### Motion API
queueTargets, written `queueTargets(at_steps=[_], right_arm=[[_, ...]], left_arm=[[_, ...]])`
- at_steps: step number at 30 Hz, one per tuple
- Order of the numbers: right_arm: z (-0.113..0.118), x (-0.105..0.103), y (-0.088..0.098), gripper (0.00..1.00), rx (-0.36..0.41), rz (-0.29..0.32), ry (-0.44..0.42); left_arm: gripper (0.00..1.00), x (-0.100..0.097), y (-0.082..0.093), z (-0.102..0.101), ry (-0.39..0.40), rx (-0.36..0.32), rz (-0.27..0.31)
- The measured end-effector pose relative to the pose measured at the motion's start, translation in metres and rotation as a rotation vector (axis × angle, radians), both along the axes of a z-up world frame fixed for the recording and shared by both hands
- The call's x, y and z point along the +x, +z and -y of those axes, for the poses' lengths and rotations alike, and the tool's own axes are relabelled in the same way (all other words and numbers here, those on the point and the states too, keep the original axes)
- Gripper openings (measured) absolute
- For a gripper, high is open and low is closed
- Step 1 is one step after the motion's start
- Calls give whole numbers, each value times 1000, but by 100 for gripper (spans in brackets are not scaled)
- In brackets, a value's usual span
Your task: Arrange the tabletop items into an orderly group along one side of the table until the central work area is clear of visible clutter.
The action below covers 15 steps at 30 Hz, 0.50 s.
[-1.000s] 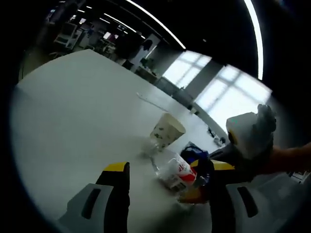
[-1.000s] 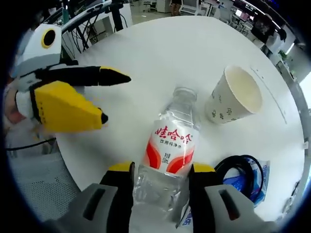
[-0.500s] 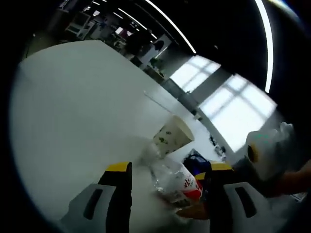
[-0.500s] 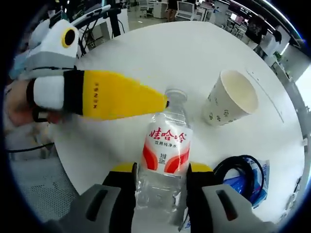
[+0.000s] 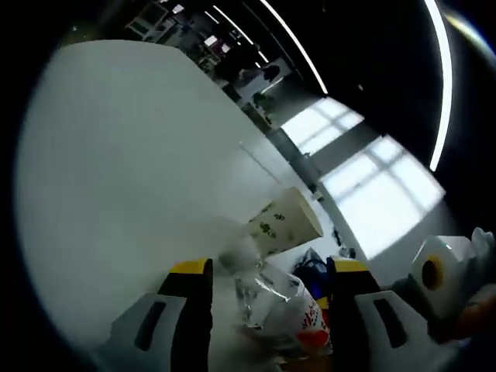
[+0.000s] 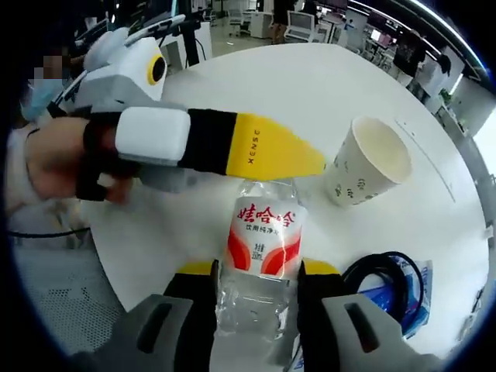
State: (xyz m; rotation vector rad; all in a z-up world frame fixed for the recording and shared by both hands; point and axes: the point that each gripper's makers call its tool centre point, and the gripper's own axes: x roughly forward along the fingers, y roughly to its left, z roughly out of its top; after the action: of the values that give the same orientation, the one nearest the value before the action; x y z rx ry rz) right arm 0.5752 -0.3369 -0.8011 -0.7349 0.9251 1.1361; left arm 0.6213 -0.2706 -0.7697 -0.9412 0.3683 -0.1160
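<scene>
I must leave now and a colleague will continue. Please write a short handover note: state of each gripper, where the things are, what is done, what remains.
Right gripper: shut on the clear plastic water bottle with red-white label.
Left gripper: open, jaws on either side of the bottle's cap end.
White paper cup with green print: upright on the round white table, just beyond the bottle.
Black coiled cable on a blue packet: near the table edge.
Done: bottle gripped.
Left: group bottle, cup, cable and packet along one side.

Background: bright windows (image 5: 364, 209) and long ceiling light strips (image 5: 291, 43) beyond the far edge of the round white worktop (image 6: 279, 85), desks with monitors (image 6: 306, 19) behind it, grey mesh surface (image 6: 58, 291) below its near edge.
</scene>
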Motion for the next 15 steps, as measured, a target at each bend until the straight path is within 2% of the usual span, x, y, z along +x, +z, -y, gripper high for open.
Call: queueTargets(at_steps=[7, 12, 15], right_arm=[[-1, -5, 4, 37, 32, 6, 36], [0, -4, 6, 37, 62, -20, 25], [0, -4, 7, 37, 88, -29, 23]], left_arm=[[50, 6, -1, -2, 8, -18, 11], [46, 8, -3, -4, 6, -15, 23], [40, 7, -7, -8, 20, -43, 23]])
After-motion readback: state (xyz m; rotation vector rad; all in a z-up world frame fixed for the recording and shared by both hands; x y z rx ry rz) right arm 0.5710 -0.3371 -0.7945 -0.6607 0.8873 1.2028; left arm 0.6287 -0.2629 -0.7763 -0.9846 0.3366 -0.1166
